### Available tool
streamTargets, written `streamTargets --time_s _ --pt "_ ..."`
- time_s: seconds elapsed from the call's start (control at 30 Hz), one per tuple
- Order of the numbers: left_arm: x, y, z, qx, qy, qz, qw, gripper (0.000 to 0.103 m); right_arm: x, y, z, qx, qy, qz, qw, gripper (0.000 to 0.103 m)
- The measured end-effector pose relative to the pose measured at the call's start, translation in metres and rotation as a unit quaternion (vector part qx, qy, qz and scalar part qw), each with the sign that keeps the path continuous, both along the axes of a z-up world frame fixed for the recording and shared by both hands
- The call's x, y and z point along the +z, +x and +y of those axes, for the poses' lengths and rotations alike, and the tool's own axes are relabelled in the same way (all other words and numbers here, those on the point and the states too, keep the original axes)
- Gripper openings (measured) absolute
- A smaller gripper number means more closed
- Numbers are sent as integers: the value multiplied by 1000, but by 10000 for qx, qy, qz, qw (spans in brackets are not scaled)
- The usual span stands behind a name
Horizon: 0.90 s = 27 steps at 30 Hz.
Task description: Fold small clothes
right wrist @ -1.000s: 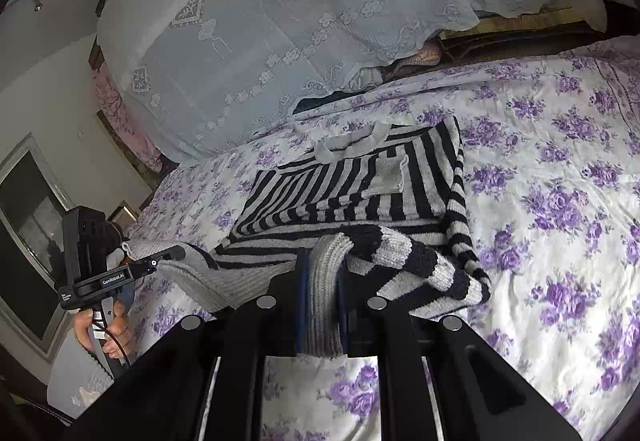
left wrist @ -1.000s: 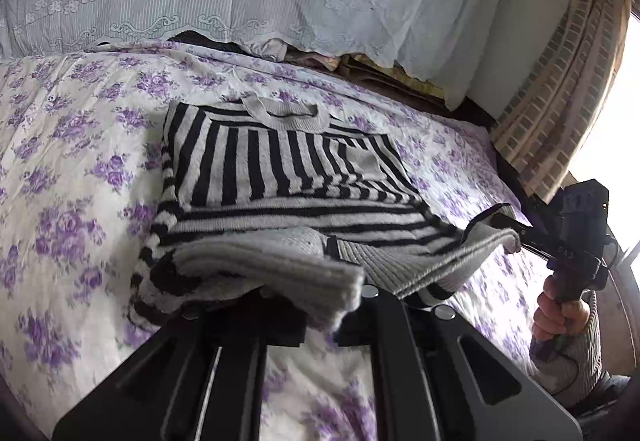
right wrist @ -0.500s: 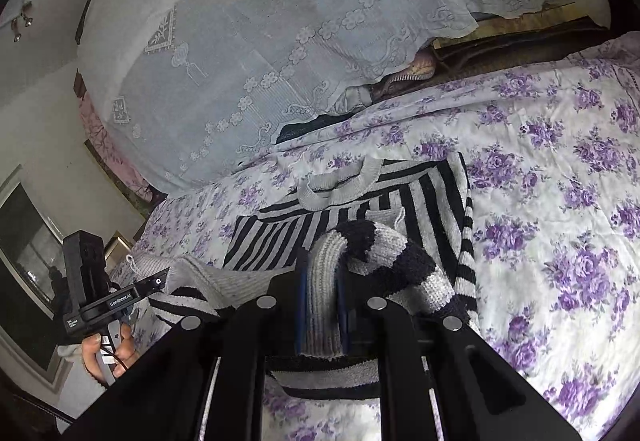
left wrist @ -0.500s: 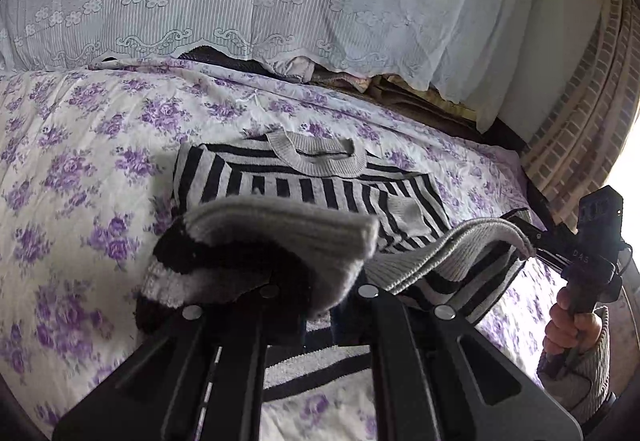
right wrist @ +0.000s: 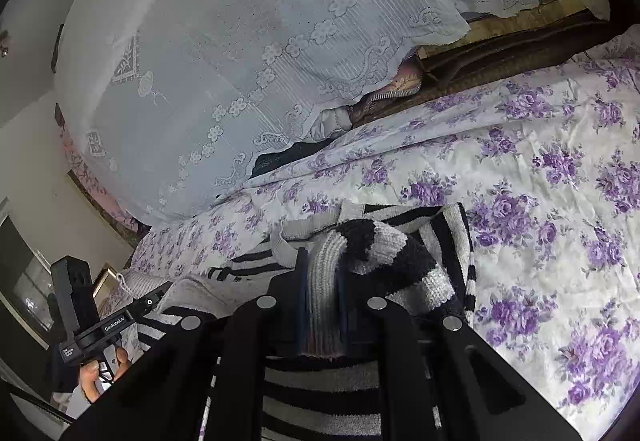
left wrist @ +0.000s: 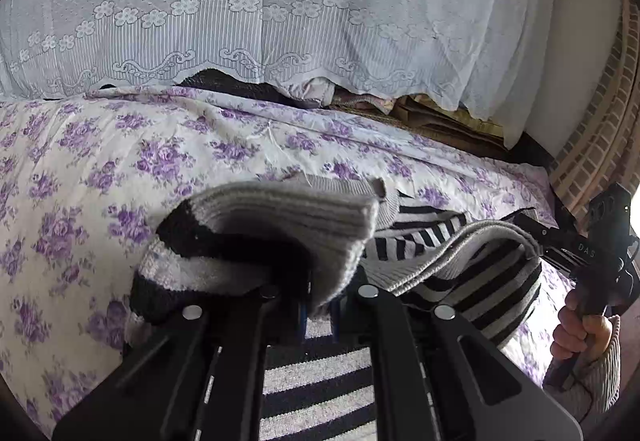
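Both grippers are clenched on the sweater's ribbed hem: the left gripper [left wrist: 318, 315], at the lower centre of its own view, pinches one corner of the sweater [left wrist: 460, 265], and the right gripper [right wrist: 322, 315], at the lower centre of the right view, pinches the other corner between its blue pads. The striped sweater lies on the floral bedsheet [left wrist: 80, 161], its hem half lifted and doubled over the body, its grey collar [right wrist: 316, 225] towards the lace cover [left wrist: 280, 21] in the upper part of each frame.

Step in hand, as judged: carrying the hem to the collar to fold the garment in half. To do it well, both corners should travel level and at one pace, with the hem taut between them (slack would let the middle sag and crease). The hem edge should land square on the shoulders, just short of the collar, before either grip lets go. A low set-down should keep the thick knit from rolling back.

Legible writing: "GenRobot.AI" on the left gripper at the lower left of the right view; "DAS", cut off, on the right gripper at the right edge of the left view. No garment label can be read.
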<state>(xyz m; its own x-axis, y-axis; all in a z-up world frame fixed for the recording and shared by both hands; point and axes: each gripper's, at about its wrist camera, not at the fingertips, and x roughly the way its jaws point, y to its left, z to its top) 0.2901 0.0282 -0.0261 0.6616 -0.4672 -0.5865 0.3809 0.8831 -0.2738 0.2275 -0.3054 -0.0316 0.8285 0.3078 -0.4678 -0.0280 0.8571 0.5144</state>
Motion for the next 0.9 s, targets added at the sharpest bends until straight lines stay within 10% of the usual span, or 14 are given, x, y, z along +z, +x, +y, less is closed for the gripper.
streamTargets --time_s 0.9 --pt "-76 74 -7 683 -209 443 9965 18 -74 86 -13 -535 248 653 9961 15"
